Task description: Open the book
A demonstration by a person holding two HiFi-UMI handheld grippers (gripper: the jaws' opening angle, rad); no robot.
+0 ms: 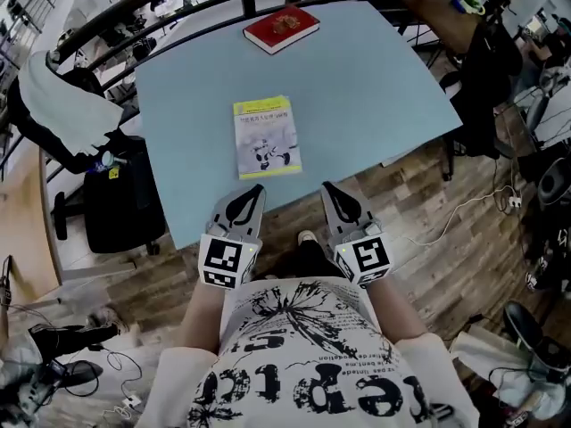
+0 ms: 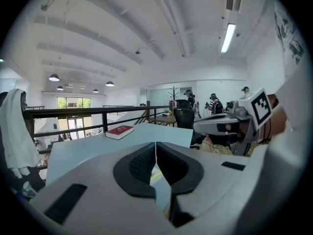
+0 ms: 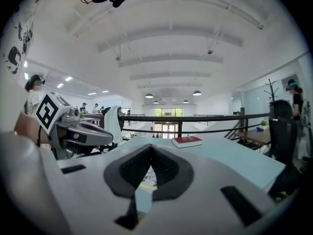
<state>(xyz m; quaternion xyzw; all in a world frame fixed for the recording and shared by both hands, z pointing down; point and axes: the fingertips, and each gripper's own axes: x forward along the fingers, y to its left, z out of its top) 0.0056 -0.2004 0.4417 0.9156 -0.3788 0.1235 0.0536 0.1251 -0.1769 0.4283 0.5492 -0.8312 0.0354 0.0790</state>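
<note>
A person is holding the left gripper [image 1: 254, 191] just off the near edge of the blue table [image 1: 178, 105], its jaws pressed together on nothing. The yellow-and-white book [image 1: 267, 137] is lying closed and flat by the table's near edge, just ahead of both tools; a red book [image 1: 281, 28] is sitting at the table's far edge. The right gripper [image 1: 330, 188], alongside at that near edge, is likewise closed and empty. The nearer book looks the likely target. Opening it cleanly probably means parting one pair of jaws and slipping a tip under the cover's free edge while the other tool is pinning the spine side down. Only the head view is showing the whole cover. The gripper views are catching a sliver of it between their jaws, but are revealing ceiling lights [image 2: 228, 37] and people [image 2: 213, 102] beyond the table.
</note>
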